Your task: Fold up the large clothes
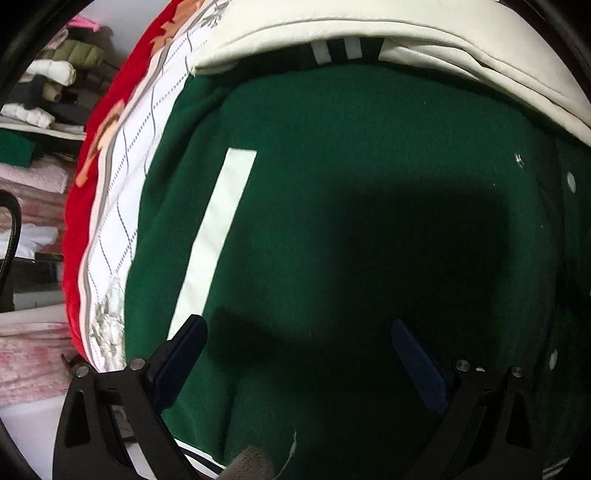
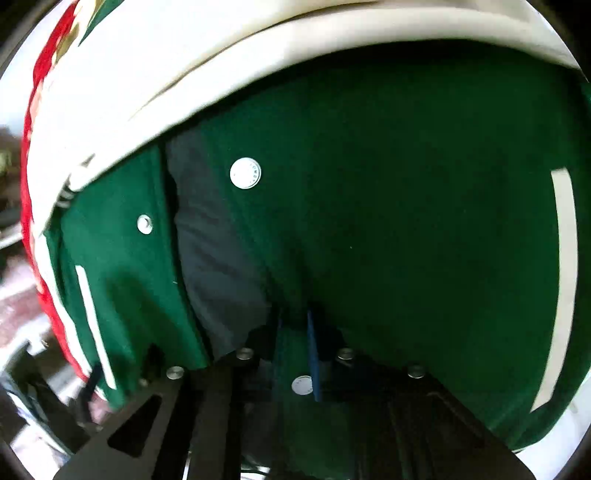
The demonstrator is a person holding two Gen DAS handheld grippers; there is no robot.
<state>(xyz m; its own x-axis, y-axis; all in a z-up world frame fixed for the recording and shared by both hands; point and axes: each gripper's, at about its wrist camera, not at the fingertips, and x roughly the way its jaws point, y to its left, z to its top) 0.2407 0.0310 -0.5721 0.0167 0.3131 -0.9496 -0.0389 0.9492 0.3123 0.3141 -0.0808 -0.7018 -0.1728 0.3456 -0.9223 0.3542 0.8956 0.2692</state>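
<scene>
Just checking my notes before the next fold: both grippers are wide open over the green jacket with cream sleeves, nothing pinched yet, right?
Not quite. The left gripper is open over the green jacket, but the right wrist view shows the right gripper shut on the jacket's front edge, green fabric pinched between its fingers. The cream sleeves are as you said.

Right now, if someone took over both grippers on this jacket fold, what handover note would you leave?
Left gripper: open, fingers spread over the green jacket, holding nothing.
Right gripper: shut on the jacket's front edge near a white snap button.
Jacket lies on a floral sheet; a cream sleeve is across its top. The front gapes, showing dark lining.
Done: apparently the sleeve laid in.
Left: close the front, fold the body, probably.
</scene>
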